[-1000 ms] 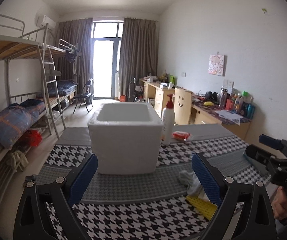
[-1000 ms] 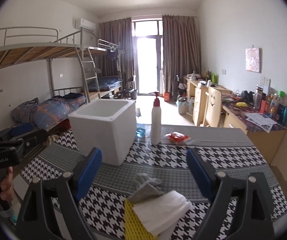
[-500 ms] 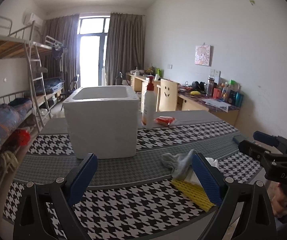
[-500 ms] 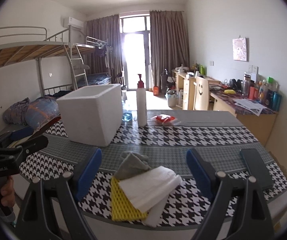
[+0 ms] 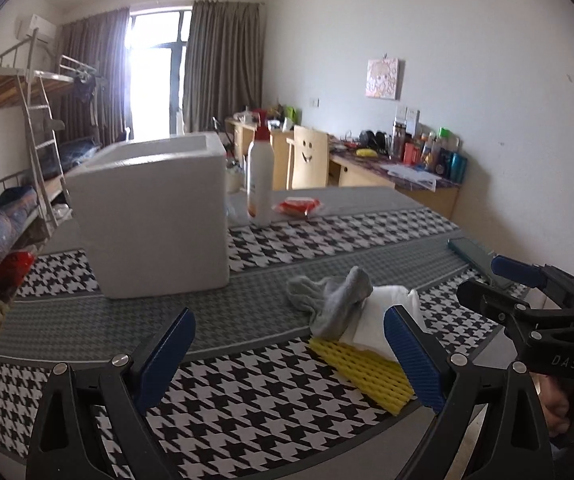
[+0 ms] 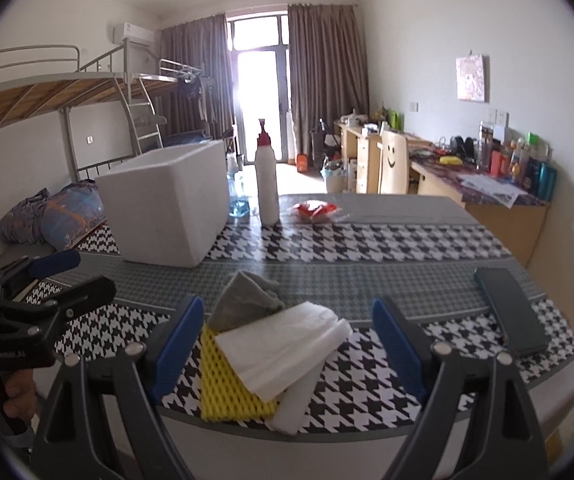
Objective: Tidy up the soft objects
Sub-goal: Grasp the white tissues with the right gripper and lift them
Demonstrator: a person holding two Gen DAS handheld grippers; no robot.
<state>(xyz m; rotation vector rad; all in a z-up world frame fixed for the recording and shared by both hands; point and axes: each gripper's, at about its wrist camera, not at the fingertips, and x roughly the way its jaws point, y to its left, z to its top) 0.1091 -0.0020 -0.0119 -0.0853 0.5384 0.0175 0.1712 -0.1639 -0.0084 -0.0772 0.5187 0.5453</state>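
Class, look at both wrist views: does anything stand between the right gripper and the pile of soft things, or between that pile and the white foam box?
Nothing visible does. The right gripper, jaws open, faces the grey sock, white cloth and yellow mesh directly. Only bare tablecloth separates them from the foam box.

the yellow mesh pad (image 6: pixel 223 380) lies mostly hidden under the white cloth (image 6: pixel 283 344); the grey sock (image 6: pixel 243 300) is partly covered at 5 o'clock. desk bottles (image 6: pixel 527 164) at 3 o'clock too small to read. foam box (image 5: pixel 151 216) interior hidden.
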